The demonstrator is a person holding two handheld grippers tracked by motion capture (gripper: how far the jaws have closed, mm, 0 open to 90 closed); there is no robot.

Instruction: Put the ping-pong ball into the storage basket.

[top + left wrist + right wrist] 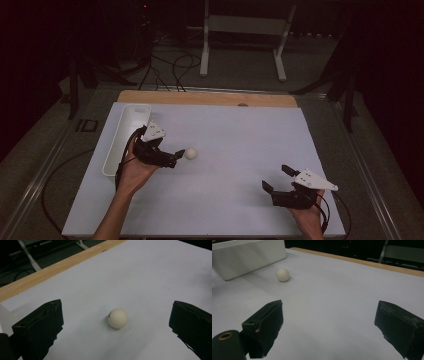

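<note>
**White ball lies between the spread jaws of the left gripper**

We see a white sheet (pixel 235 150) covering the table, with a strip of wooden edge (pixel 207 98) showing along its far side. On the sheet rests 1 small white ball (pixel 190 153), left of the middle. In the left gripper view the ball (pixel 118 318) sits on the sheet between the 2 black jaws, nearer the right one in that picture but touching neither; a small dark mark shows on its upper left side.

We hold the left gripper (pixel 172 157) low over the sheet, its jaws set wide apart, with the ball just beyond their tips in the high view. The left hand (pixel 131 170) grips it from behind, and the grey plate on top of it points toward the far side of the table.

A long white tray (pixel 114 150) lies along the left edge of the sheet, just beside the left gripper. In the right gripper view its white wall (pixel 249 257) stands near the ball (pixel 282 274), the 2 apart from each other.

We hold the right gripper (pixel 277 179) near the right front corner of the sheet, well apart from the ball, its 2 jaws also spread wide with bare sheet between them. The right hand (pixel 307 210) grips it from below.

Beyond the table we make out cables on the floor (pixel 170 70) and a white frame (pixel 245 30).
</note>
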